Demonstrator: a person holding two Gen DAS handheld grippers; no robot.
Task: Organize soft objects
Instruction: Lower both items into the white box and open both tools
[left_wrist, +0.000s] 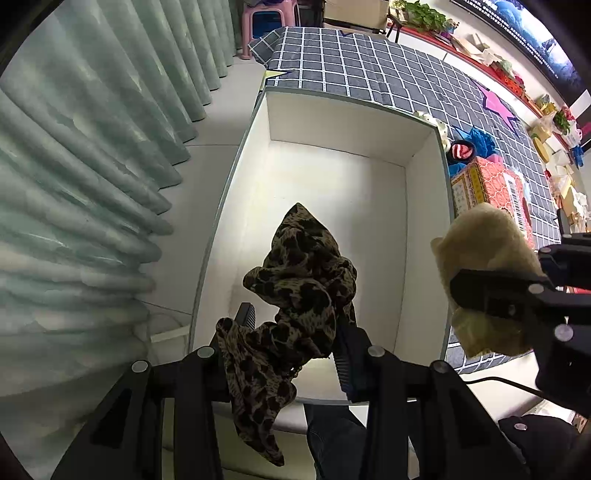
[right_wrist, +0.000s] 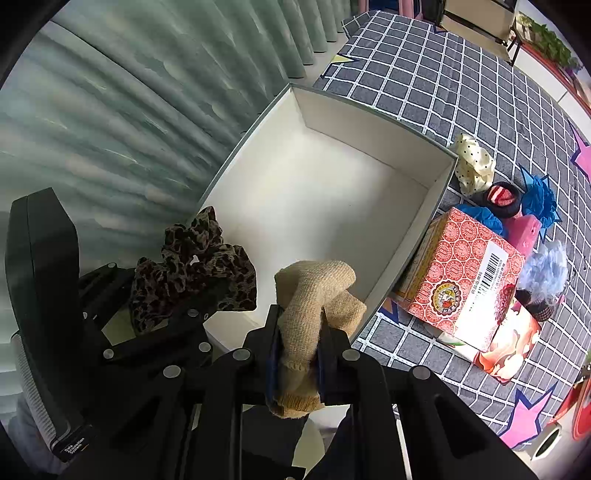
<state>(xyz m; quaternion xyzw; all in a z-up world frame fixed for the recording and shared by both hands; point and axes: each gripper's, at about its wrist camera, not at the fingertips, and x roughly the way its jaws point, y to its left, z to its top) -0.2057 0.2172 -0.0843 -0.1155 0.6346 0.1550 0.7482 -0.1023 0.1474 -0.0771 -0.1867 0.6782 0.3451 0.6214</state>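
Honestly the risky bit is the drop. The left gripper (left_wrist: 291, 332) is clamped on a leopard scrunchie (left_wrist: 299, 280), hanging over the near end of the white box (left_wrist: 332, 122), so that one looks fine. The right gripper (right_wrist: 295, 354) is clenched on a beige sock (right_wrist: 314, 295), and it sits right over the box's near corner, by the edge. If it lets go there, I'd guess the sock flops over the rim or lands on the checked mat (right_wrist: 461, 74) next to the box. Also the scrunchie's loose fabric drapes around the left gripper's finger (left_wrist: 245, 315), so it might snag and cling instead of falling when released.
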